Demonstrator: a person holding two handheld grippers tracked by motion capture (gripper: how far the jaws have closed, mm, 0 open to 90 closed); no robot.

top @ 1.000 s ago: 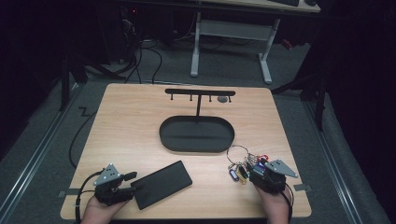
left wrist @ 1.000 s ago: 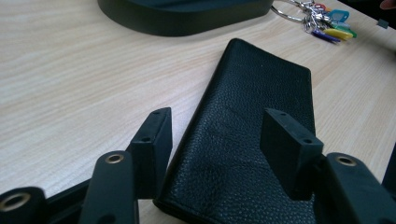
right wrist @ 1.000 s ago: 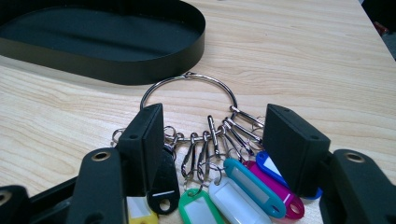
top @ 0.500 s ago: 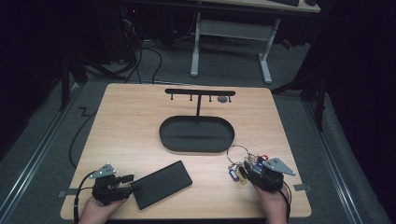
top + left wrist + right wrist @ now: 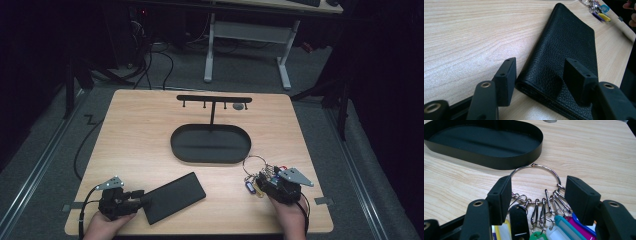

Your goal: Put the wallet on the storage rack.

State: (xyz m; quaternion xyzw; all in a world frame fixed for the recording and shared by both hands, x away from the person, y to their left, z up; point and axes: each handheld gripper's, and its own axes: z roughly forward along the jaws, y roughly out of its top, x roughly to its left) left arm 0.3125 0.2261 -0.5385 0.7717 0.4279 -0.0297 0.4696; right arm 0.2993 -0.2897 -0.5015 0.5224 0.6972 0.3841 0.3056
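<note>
High view: the wallet (image 5: pixel 173 197) is lying flat at the table's (image 5: pixel 140 140) near edge, left of centre, its long axis running diagonally from near-left to far-right, toward the oval tray (image 5: pixel 210 143). The left gripper (image 5: pixel 134 196) is sitting at its near-left corner. Left gripper view: the jaws are standing wide apart, straddling the wallet's (image 5: pixel 564 57) folded corner without pressing it. The right gripper (image 5: pixel 263 182) is resting near the table's right near corner over the key ring (image 5: pixel 254 165). Right gripper view: the jaws are spread wide either side of the ring (image 5: pixel 535 173); coloured tags (image 5: pixel 564 227) are fanning toward the camera, the ring's loop pointing toward the tray (image 5: pixel 499 161).
</note>
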